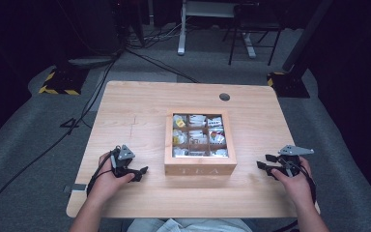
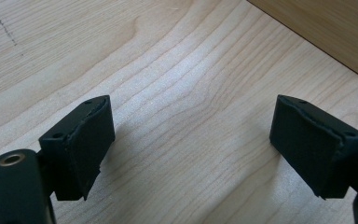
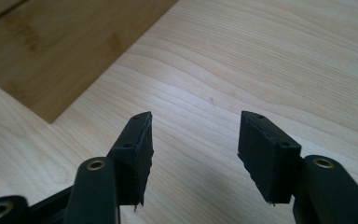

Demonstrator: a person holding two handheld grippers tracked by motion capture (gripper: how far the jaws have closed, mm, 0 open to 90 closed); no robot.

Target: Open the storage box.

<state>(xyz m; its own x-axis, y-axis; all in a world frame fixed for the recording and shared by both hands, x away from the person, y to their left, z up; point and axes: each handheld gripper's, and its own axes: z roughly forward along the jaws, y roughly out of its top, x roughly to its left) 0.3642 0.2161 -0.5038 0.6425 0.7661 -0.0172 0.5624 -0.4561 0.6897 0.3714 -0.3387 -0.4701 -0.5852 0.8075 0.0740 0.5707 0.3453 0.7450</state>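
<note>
Your left gripper (image 1: pixel 142 174) sits low over the table (image 1: pixel 135 104) near the front edge, left of the box (image 1: pixel 200 169), jaws spread wide with nothing between them. In the left gripper view (image 2: pixel 191 140) both black pads (image 2: pixel 91 140) frame bare wood grain, and a corner of the box (image 2: pixel 326 28) shows at the top right, apart from the jaws.

Your right gripper (image 1: pixel 264 162) is over by the front right, jaws parted and pointing in toward the box, empty too. In the right gripper view (image 3: pixel 193 149) the gap between the jaws is narrower than on the left one, table showing through it, and the box wall (image 3: pixel 60 51) lies at the top left, clear of the tips.

The box stands mid-table, a little toward the front edge, with "TEA" on its front wall. Nine compartments in a three-by-three grid, each holding packets (image 1: pixel 197 121), mostly white, one with yellow at the back left. Your hands (image 1: pixel 105 181) grip both tools; cables trail off the front left.
</note>
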